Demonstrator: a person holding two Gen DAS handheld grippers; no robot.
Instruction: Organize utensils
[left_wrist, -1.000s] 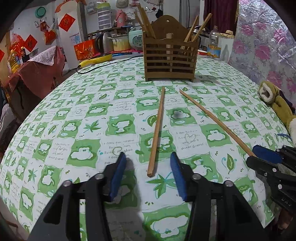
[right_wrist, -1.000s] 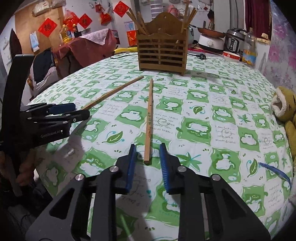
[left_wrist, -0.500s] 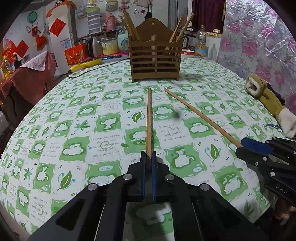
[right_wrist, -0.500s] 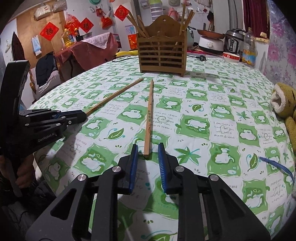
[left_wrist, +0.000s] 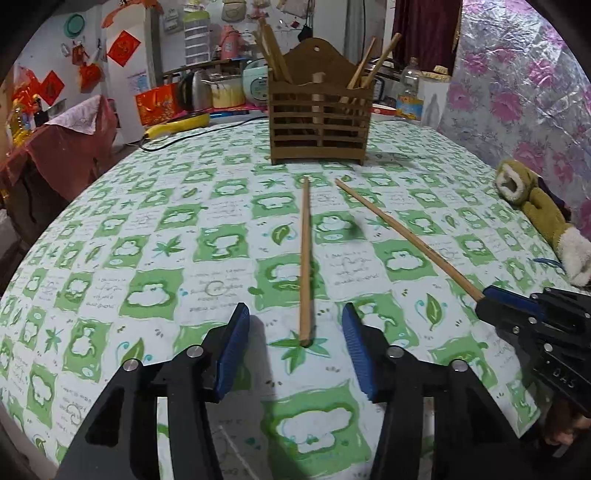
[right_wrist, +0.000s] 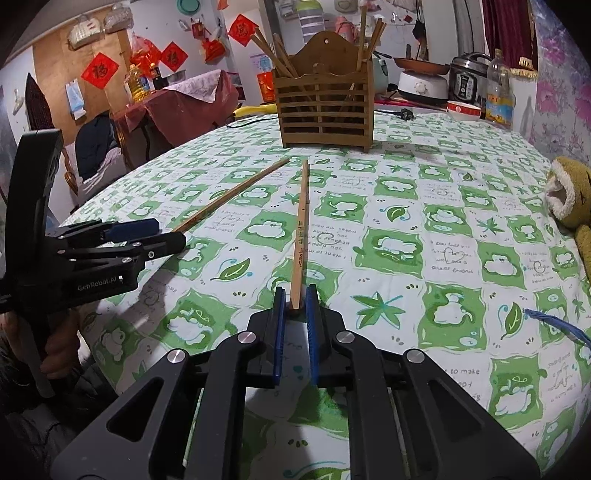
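Two wooden chopsticks lie on the green-and-white tablecloth (left_wrist: 147, 295) in front of a slatted wooden holder (left_wrist: 319, 122) (right_wrist: 325, 110) with several chopsticks standing in it. My left gripper (left_wrist: 295, 314) is open and its jaws are opening; the near end of one chopstick (left_wrist: 305, 258) lies on the cloth between them, untouched. The jaws of my right gripper (right_wrist: 296, 295) are closing around the near end of the other chopstick (right_wrist: 301, 229), with a thin gap on each side. Each gripper shows in the other's view: the right gripper (left_wrist: 495, 297) and the left gripper (right_wrist: 166, 232).
A brown plush toy (left_wrist: 535, 206) (right_wrist: 569, 195) lies at the table's right edge. A yellow tool with a black cable (left_wrist: 177, 125) sits behind the holder to the left. Kitchen appliances and a bottle (right_wrist: 498, 92) crowd the far side. A person's hand (right_wrist: 55, 343) holds the left gripper.
My left gripper closed on its chopstick half a second ago and has opened wide again, leaving it on the cloth. My right gripper's jaws have narrowed around their chopstick.
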